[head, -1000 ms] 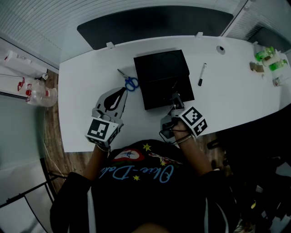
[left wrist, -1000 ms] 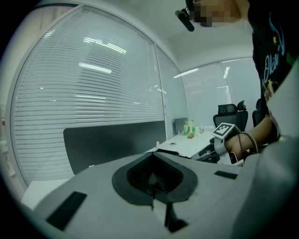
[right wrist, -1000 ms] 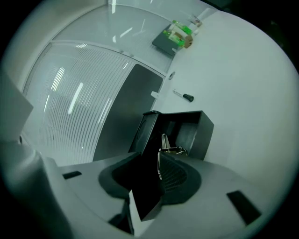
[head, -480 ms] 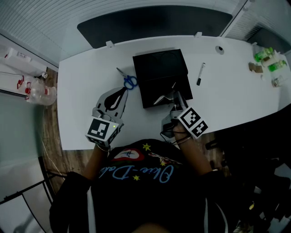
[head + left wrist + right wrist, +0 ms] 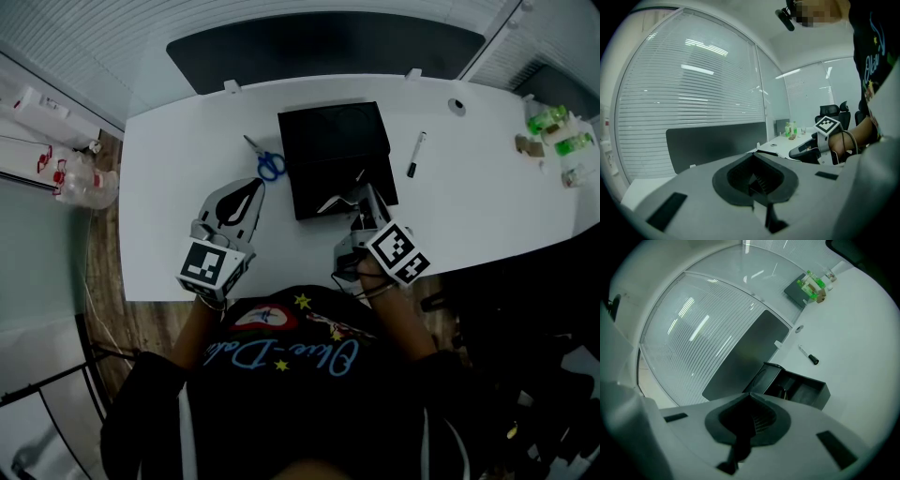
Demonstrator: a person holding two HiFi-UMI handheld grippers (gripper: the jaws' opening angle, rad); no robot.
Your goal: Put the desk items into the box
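On the left of the desk (image 5: 178,141), near the person, the left gripper (image 5: 255,186) hovers with its jaws clenched on nothing. Its tips point at the scissors (image 5: 269,166), which lie on the bare top close beyond them and just left of the box (image 5: 302,214). So the scissors are not packed yet.

In the middle stands the black box, open, with its lid laid back toward the far side. A pale sliver (image 5: 330,203) shows at its near edge. I cannot tell whether it is an item inside, a flap or only a gleam, so the pictures do not settle whether anything is in the box.

Just right of that, at the box's near right corner, sits the right gripper (image 5: 366,199). Its jaws have just been closing and are now pressed together. Its own view shows nothing between them, with the box ahead and apart from it.

Further right, the pen (image 5: 415,155) lies on the desk beside the box, well outside it. At the far right edge stands a cluster of small bottles (image 5: 558,131), also on the desk.

My judgement is that the task is at an early stage. The box is ready to receive things, but the scissors and the pen, and the bottles if they count, all remain to be picked up and put in.
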